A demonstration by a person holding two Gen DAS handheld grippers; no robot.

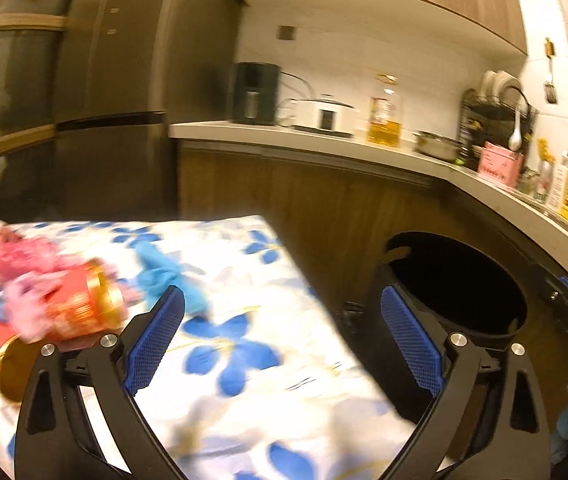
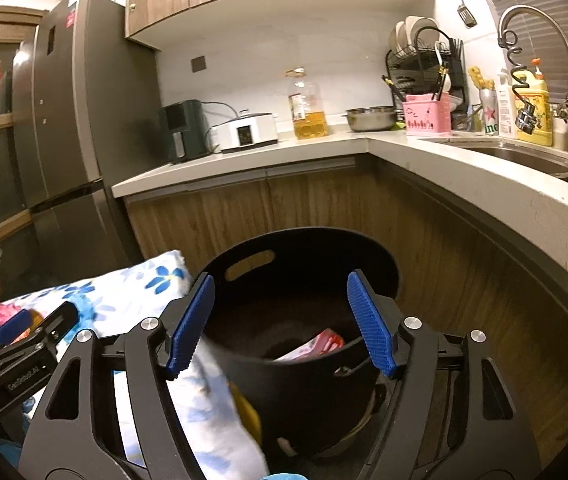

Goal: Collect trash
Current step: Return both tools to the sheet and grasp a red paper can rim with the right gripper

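Trash: red-and-gold can (image 1: 84,304) lies on its side just left of the left gripper (image 1: 282,334), among pink crumpled scraps (image 1: 24,280); blue crumpled scrap (image 1: 164,272) sits just beyond the left finger's tip.

L. gripper: jaws wide apart, nothing between the blue ribbed pads (image 1: 156,340). It hangs over the near right corner of a table w/ floral cloth (image 1: 244,360). A second red-and-gold can (image 1: 0,360) lies at lower left, open end toward the lens, partly cut off by the gripper frame. View is motion-blurred, so scrap detail can't be made out.

R. gripper (image 2: 282,326): jaws also wide, holding nothing. Directly ahead and below stands a black bin (image 2: 296,380) w/ slot handle at its far rim. Inside the bin, seen btwn the fingers, lies a pink-and-white wrapper (image 2: 316,346). Bin stands just right of the cloth-covered table; cloth edge hangs down by the left finger. From this view the L. gripper shows at far left, over the cloth.

Beyond both grippers: wood-front cabinets (image 2: 284,208) under a pale L-shaped counter (image 2: 244,156). On it, l. to r.: dark appliance (image 2: 182,130), white cooker (image 2: 246,130), oil bottle (image 2: 308,106), steel bowl (image 2: 370,118), pink caddy (image 2: 428,118), dish rack (image 2: 424,60). Sink and faucet (image 2: 532,24) at far right; fridge (image 2: 68,120) at far left.
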